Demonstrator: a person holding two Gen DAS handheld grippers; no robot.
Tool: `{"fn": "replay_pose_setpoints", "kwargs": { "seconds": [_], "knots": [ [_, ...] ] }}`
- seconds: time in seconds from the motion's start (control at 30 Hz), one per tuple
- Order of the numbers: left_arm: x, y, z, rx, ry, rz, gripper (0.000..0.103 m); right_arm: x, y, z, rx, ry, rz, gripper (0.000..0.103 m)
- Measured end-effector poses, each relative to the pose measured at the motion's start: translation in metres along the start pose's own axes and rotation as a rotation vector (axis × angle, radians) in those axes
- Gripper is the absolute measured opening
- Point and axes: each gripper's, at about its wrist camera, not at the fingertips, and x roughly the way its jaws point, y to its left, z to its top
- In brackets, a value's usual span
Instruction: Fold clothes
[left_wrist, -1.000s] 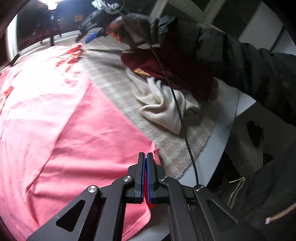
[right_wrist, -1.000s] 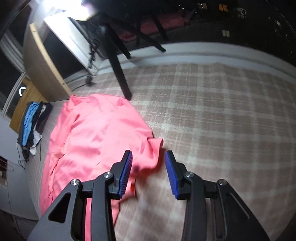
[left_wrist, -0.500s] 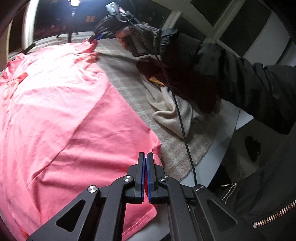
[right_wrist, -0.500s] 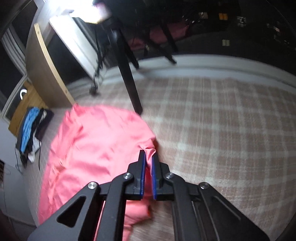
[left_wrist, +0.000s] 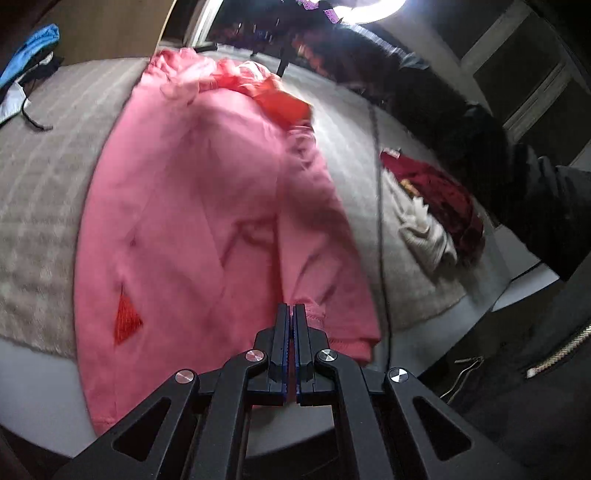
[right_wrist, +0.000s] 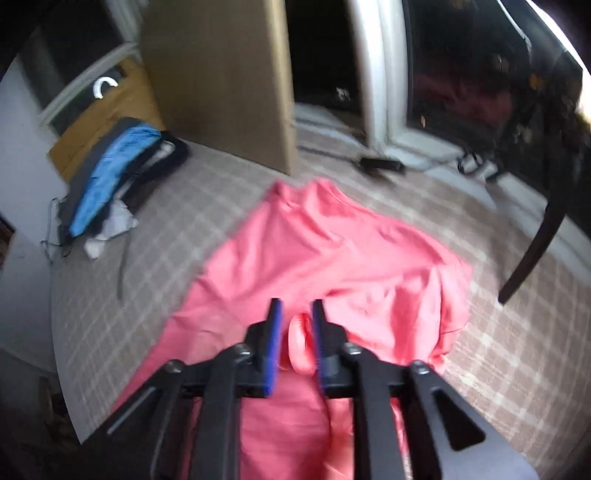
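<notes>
both sides of the pink shirt (left_wrist: 207, 206) are now folded inward on the plaid rug (right_wrist: 517, 350). left gripper (left_wrist: 293, 314) stays clamped on its hem; right gripper (right_wrist: 295, 314) has just been opening, a fold loose between its jaws. next: regrip for the crosswise fold, i'd guess.

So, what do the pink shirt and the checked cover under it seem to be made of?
Pink shirt: probably thin cotton jersey, matte; it drapes in soft folds and has a stitched hem. Checked cover: seemingly a thicker woven textile, matte and slightly fuzzy, with a pale grid pattern.

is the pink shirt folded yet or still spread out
Partly folded: one side of the pink shirt lies doubled over its middle, the rest spread flat on the plaid cover.
</notes>
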Motion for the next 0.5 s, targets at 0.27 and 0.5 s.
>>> {"fn": "replay_pose_setpoints", "kwargs": {
  "seconds": [0.27, 0.5],
  "knots": [
    [-0.008, 0.003, -0.002, 0.033, -0.014, -0.035, 0.001, -0.059, -0.023, -0.095, 0.146, -0.013, -0.078, 0.045],
    [-0.014, -0.003, -0.005, 0.078, -0.026, -0.058, 0.001, -0.098, 0.05, -0.224, 0.25, 0.023, 0.087, 0.045]
  ]
}}
